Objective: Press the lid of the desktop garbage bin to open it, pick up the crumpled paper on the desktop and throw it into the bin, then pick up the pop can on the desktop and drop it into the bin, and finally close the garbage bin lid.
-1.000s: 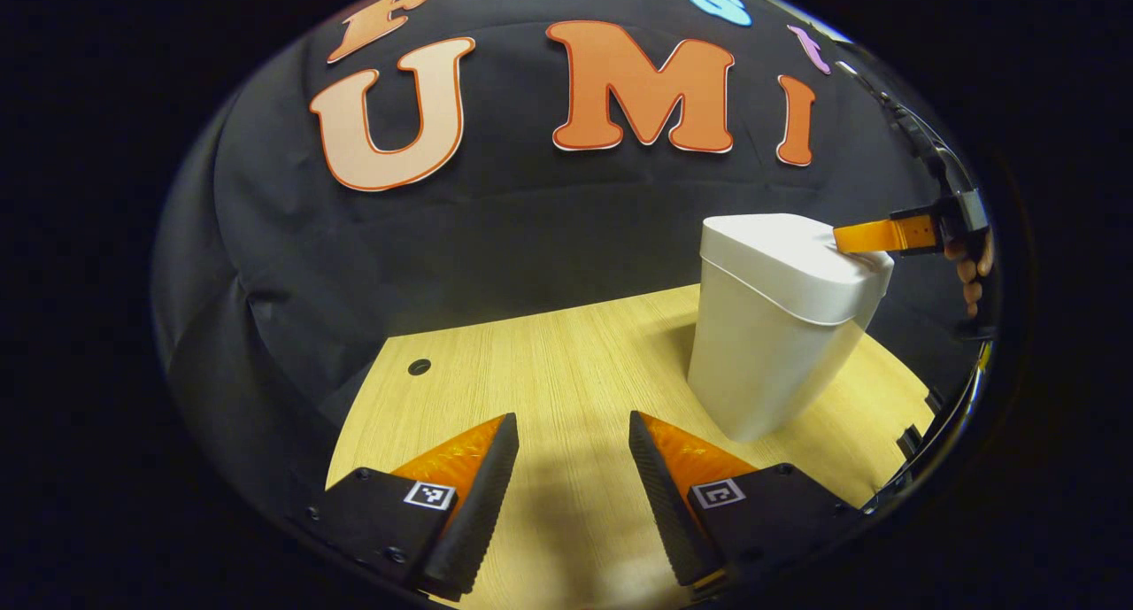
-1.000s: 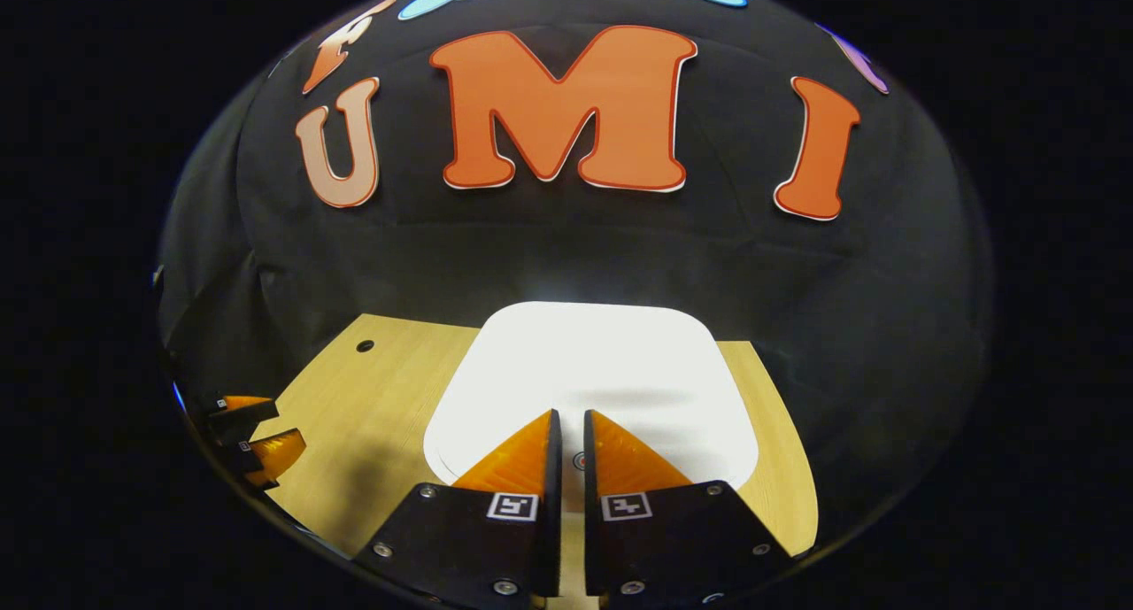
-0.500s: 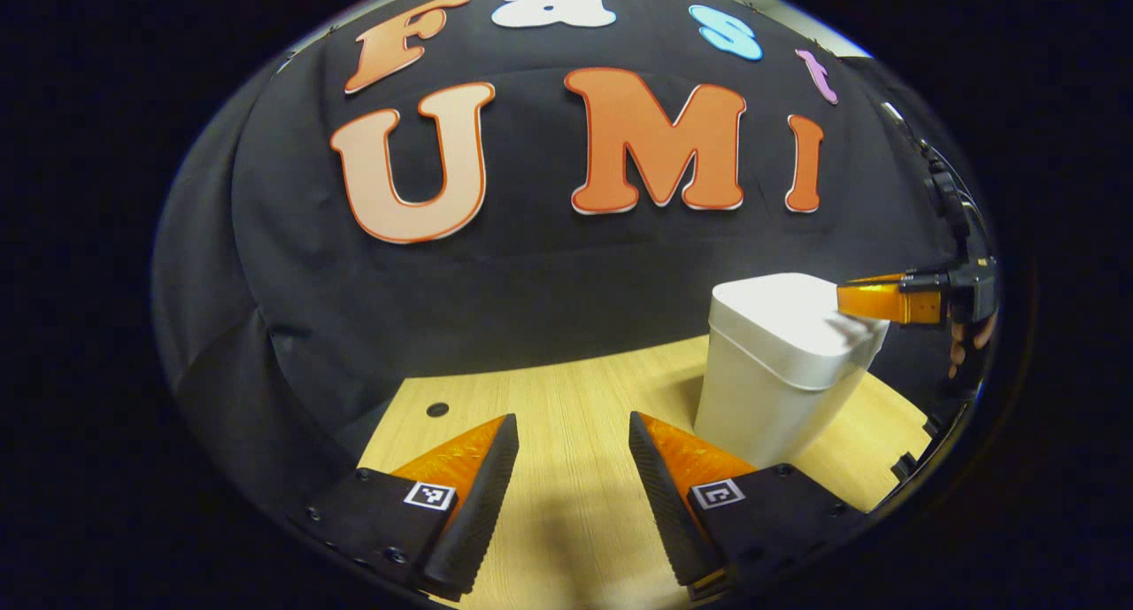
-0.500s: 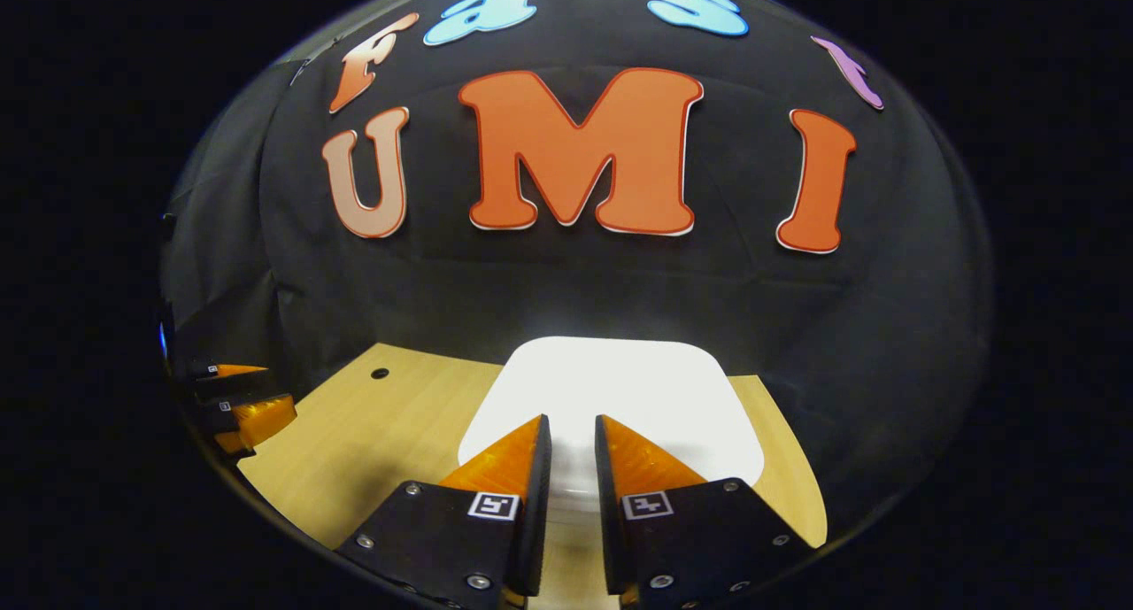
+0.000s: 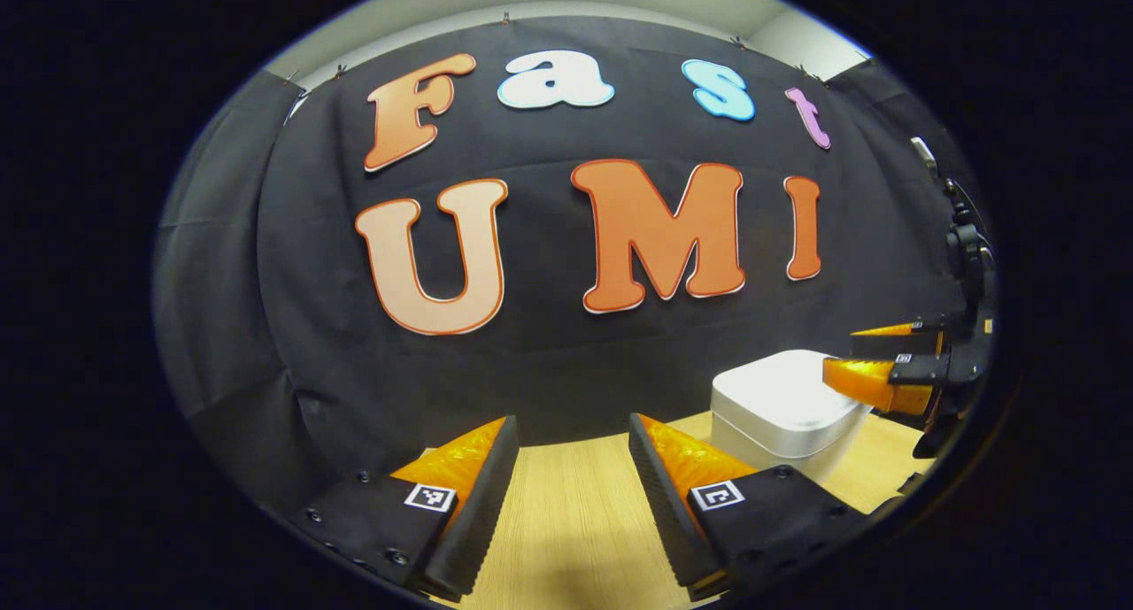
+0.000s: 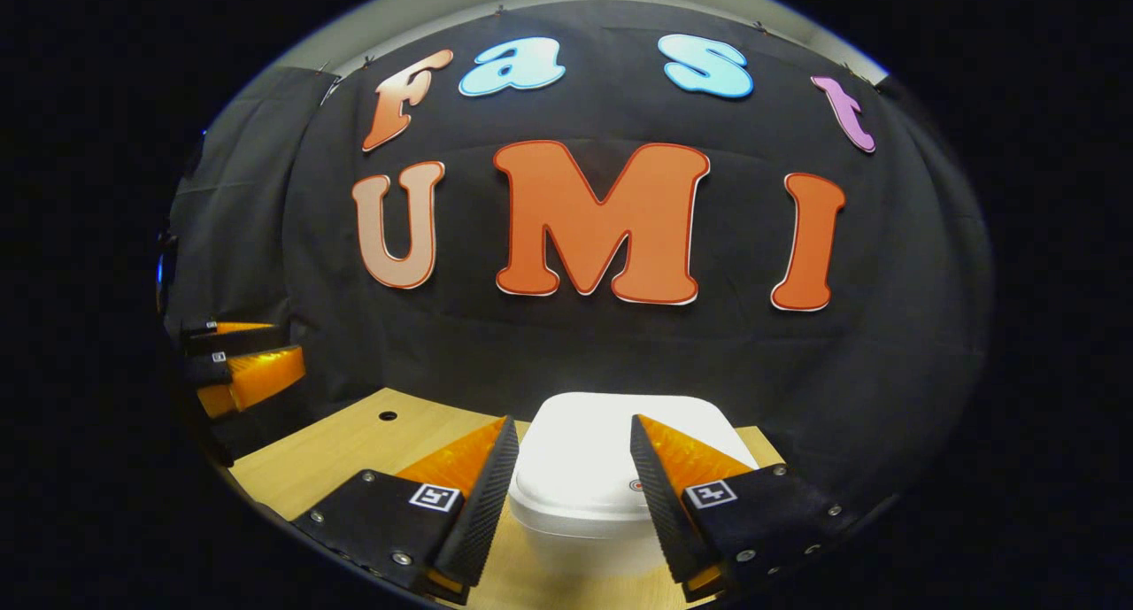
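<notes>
Bin (image 6: 580,486) stands on the desk (image 6: 354,442) with its lid (image 6: 611,442) down flat, straight ahead of the right gripper (image 6: 566,468) and below its fingers; in the left gripper view the bin (image 5: 779,415) sits low to the right, with the right gripper (image 5: 872,362) beside its far edge and raised off it. No crumpled paper or pop can shows on the strip of desk in sight, so whether they are inside the bin or lying out of view cannot be told. A shut lid fits either a bin waiting to be pressed open or one shut again with the rubbish inside.

Both pairs of jaws stand wide with nothing between them; the left gripper (image 5: 566,468) hangs over bare desk (image 5: 575,521).

Risks from here, as I judge them: with the jaws spread this wide, a press on the lid would land on one fingertip alone, off centre, and could tip or skate the light bin across the smooth desk. The bin also lies low in both views, so a downward reach would be poorly watched. If the lid's latch did not catch, it could spring up.

Against a second ago: the right jaws were nearly shut with their tips on the lid near its small round mark; now they are spread and lifted away. Both views have tilted upward, showing more wall and less desk, and the bin has dropped lower. The left jaws are as wide as before.
</notes>
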